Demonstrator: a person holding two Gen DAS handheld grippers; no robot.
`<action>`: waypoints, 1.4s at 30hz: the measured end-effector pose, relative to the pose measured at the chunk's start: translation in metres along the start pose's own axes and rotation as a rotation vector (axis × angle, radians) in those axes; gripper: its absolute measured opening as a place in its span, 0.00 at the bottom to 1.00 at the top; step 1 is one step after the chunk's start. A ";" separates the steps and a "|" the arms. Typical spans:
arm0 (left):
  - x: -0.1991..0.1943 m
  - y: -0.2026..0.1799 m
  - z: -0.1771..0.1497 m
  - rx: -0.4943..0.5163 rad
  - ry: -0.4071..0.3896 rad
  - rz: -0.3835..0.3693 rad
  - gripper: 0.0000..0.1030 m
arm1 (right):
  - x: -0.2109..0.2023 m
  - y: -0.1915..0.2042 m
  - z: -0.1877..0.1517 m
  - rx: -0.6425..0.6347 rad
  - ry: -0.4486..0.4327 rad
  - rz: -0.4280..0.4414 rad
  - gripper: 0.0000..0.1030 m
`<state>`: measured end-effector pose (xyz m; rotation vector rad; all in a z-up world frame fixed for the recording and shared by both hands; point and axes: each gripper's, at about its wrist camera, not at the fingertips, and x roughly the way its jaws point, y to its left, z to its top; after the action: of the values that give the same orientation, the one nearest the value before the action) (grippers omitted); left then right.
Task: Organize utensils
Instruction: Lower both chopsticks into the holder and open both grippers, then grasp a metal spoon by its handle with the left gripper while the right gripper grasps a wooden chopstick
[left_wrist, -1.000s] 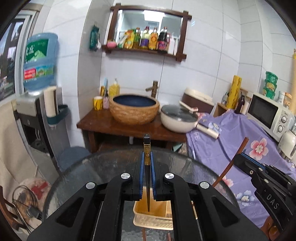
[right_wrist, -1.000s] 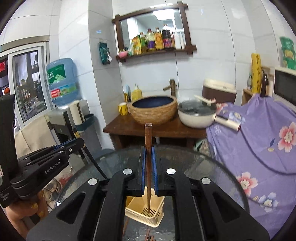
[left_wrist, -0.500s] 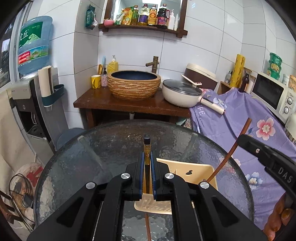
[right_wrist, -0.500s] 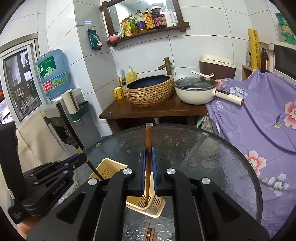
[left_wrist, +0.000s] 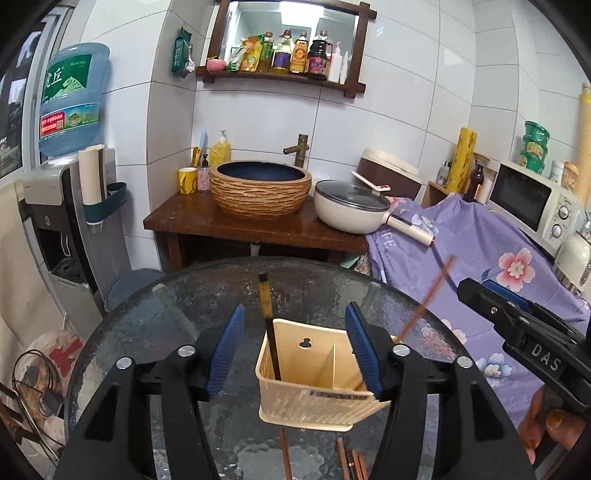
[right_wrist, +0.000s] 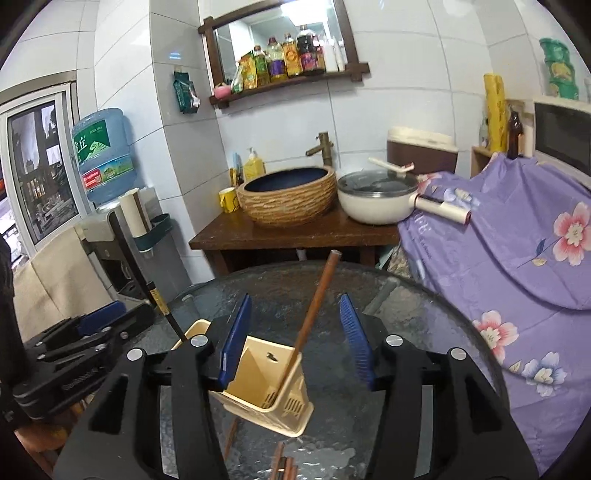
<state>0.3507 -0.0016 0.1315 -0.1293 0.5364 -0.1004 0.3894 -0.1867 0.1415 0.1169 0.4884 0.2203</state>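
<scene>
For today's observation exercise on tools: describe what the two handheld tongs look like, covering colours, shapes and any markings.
Both tongs are matt black plastic. The left tongs and right tongs each have two broad angular arms with silver round screw heads, ending in flat, ribbed blue pads. Seen from the left camera, the right one's side carries pale letters reading "DAS". The left one's side bears small lettering too blurred to read. No cables or sleeves show.

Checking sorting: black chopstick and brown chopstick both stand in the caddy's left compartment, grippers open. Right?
Not quite. The left wrist view shows the black chopstick in the caddy's left compartment, but the brown chopstick in its right one. Both grippers are open.
</scene>
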 end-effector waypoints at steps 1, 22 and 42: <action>-0.006 0.001 -0.003 -0.003 -0.006 -0.006 0.65 | -0.007 0.001 -0.003 -0.015 -0.012 0.001 0.49; -0.059 0.069 -0.195 -0.035 0.283 -0.024 0.66 | -0.035 0.017 -0.187 -0.166 0.264 0.105 0.56; -0.039 0.044 -0.232 -0.026 0.354 -0.042 0.51 | 0.007 0.001 -0.247 -0.061 0.460 0.071 0.30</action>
<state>0.2005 0.0249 -0.0528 -0.1491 0.8886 -0.1590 0.2779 -0.1697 -0.0782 0.0227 0.9353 0.3334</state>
